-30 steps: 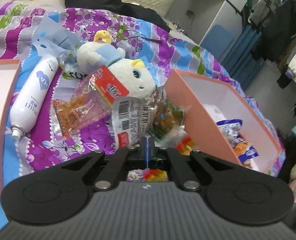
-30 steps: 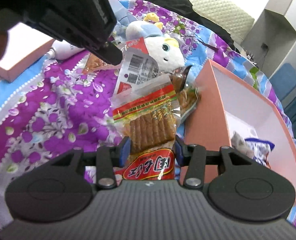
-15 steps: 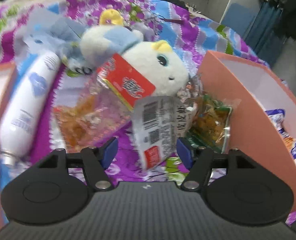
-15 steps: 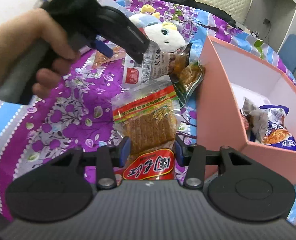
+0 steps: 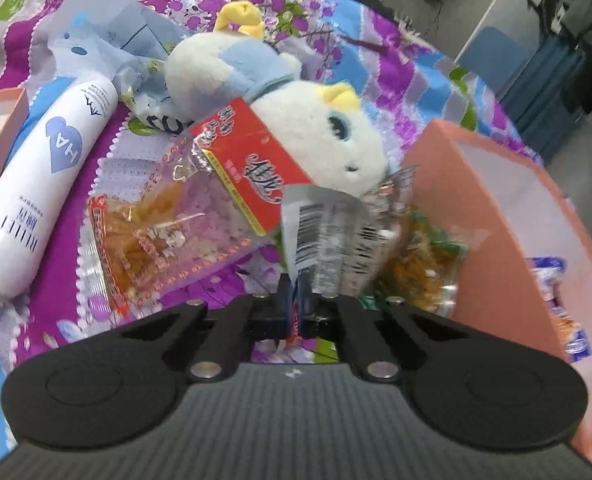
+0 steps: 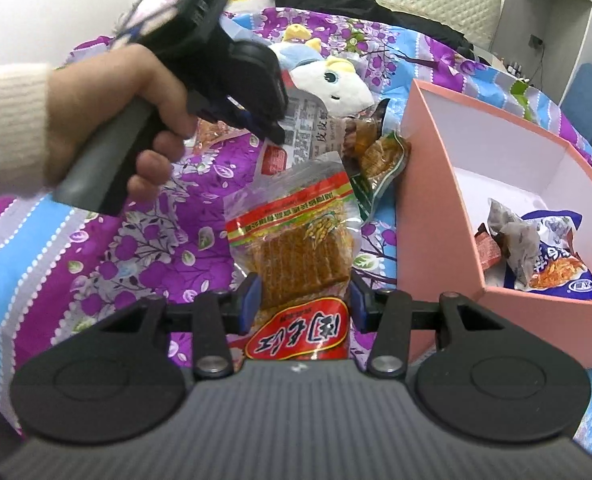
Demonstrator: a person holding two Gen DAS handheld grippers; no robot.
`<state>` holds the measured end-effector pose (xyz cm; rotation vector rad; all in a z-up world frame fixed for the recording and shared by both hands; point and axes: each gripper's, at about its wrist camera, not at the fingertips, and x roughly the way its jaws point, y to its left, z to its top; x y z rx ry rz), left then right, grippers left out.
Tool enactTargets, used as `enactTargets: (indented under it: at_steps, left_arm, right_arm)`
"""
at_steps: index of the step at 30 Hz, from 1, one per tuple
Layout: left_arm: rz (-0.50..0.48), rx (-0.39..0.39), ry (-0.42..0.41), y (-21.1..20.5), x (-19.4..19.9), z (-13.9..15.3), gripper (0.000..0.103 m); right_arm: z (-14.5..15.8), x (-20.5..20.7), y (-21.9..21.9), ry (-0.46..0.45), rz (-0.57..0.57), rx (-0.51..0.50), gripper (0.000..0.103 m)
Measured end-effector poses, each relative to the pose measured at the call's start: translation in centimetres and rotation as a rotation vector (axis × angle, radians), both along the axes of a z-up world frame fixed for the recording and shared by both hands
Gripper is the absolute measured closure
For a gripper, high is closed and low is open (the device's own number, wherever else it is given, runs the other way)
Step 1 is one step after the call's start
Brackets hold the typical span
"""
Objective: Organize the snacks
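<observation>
Left gripper [image 5: 296,300] is pinched tight on the bottom edge of the barcode packet [image 5: 328,236], which lies on the quilt [image 5: 55,280] just beside the pink box [image 5: 492,232]. It's a thin corner grip, so I'd lift slowly and swing it over the wall. Right gripper [image 6: 304,296] is clamped on the orange strip packet [image 6: 296,248]; I'd keep it clear.

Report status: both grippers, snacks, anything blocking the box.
Left gripper shut on barcode packet. Right gripper shut on red-label snack. Pink box open, snacks inside. Plush toy behind pile, not blocking.
</observation>
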<state>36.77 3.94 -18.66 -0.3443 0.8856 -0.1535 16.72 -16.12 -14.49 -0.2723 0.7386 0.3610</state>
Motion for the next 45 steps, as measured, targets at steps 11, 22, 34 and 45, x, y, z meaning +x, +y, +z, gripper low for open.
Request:
enactTargets:
  at_steps: [11, 22, 34, 45]
  left_arm:
    - [0.059, -0.099, -0.077, 1.0, -8.8, 5.8, 0.103]
    - [0.235, -0.054, -0.089, 3.9, -20.1, 6.3, 0.103]
    - [0.35, -0.116, 0.032, 6.2, -29.4, 2.7, 0.103]
    - [0.245, 0.017, 0.155, 6.1, -31.6, 1.3, 0.023]
  right_arm:
    - [0.0, -1.1, -1.2, 0.053, -0.015, 0.062, 0.055]
    - [-0.2, -2.5, -1.1, 0.081, -0.018, 0.09, 0.055]
    - [-2.0, -3.0, 0.2, 0.146, 0.001, 0.122, 0.054]
    - [-3.2, -3.8, 0.1, 0.131, 0.015, 0.111, 0.021]
